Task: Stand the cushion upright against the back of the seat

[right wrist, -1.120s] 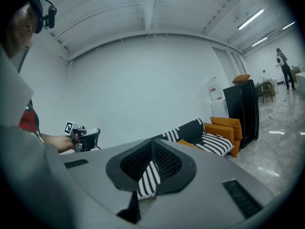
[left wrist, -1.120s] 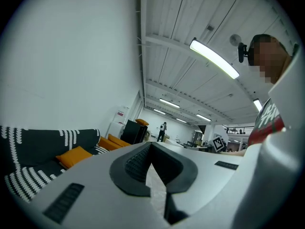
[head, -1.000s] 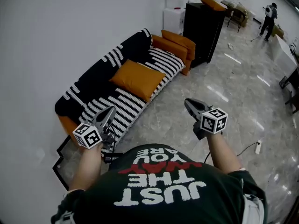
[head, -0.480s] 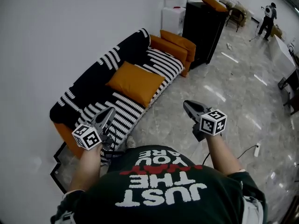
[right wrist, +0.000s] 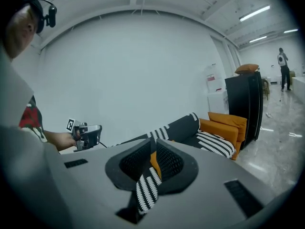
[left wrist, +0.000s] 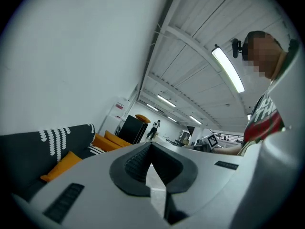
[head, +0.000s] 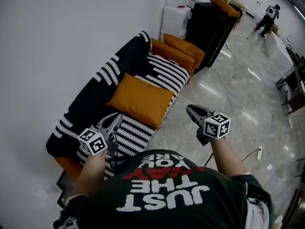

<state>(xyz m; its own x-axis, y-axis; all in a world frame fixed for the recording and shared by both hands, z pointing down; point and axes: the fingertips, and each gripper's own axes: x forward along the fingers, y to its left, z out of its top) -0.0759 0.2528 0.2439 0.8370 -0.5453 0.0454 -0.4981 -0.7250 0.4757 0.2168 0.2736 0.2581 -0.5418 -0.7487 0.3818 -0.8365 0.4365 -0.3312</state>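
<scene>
Black-and-white striped fabric covers the sofa (head: 95,97) that runs along the white wall (head: 57,37) at the left. The left hand-held gripper (head: 116,118) hangs over the near end of its seat, jaws drawn together at the tips with nothing between them. Just beyond it the orange cushion (head: 140,99) lies flat on the seat about midway along the sofa, one edge toward the backrest, apart from both grippers. Orange upholstery (head: 178,50) closes the sofa's far end. The right hand-held gripper (head: 190,109) is held over the glossy marble floor (head: 238,94) in front of the sofa, its jaws likewise pressed narrow and empty. Farther right stand a black cabinet (head: 212,25) and, well away, a person (head: 266,17).
</scene>
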